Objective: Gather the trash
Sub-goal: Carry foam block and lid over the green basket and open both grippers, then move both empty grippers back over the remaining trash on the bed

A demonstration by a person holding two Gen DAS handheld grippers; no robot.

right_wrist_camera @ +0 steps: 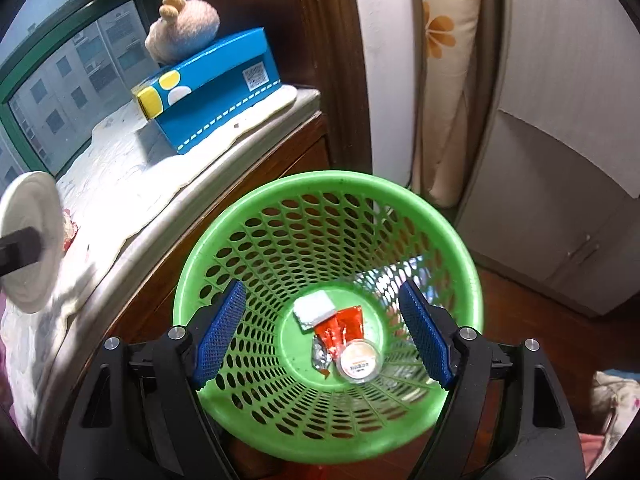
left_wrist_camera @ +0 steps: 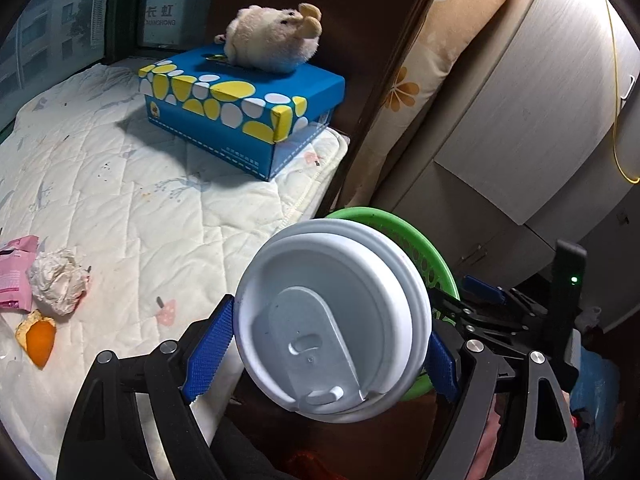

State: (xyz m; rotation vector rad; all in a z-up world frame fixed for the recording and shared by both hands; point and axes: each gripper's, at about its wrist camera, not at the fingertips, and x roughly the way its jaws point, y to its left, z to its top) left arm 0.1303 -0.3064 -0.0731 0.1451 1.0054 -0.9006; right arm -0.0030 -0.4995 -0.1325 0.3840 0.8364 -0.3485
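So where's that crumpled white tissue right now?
In the left wrist view the crumpled tissue lies at the far left on the quilted pad, against a pink wrapper, just above an orange peel.

Quilted window seat (left_wrist_camera: 120, 184) beneath daylit window (right_wrist_camera: 60, 60), pale wardrobe (left_wrist_camera: 520, 120) beside.

Smooth plastic lid (left_wrist_camera: 332, 320), perforated glossy plastic basket (right_wrist_camera: 328, 196), quilted cloth mattress (left_wrist_camera: 120, 184)

The left claw (left_wrist_camera: 320, 344) clamps a white lidded cup (left_wrist_camera: 332, 320) before the green basket (left_wrist_camera: 416, 248).
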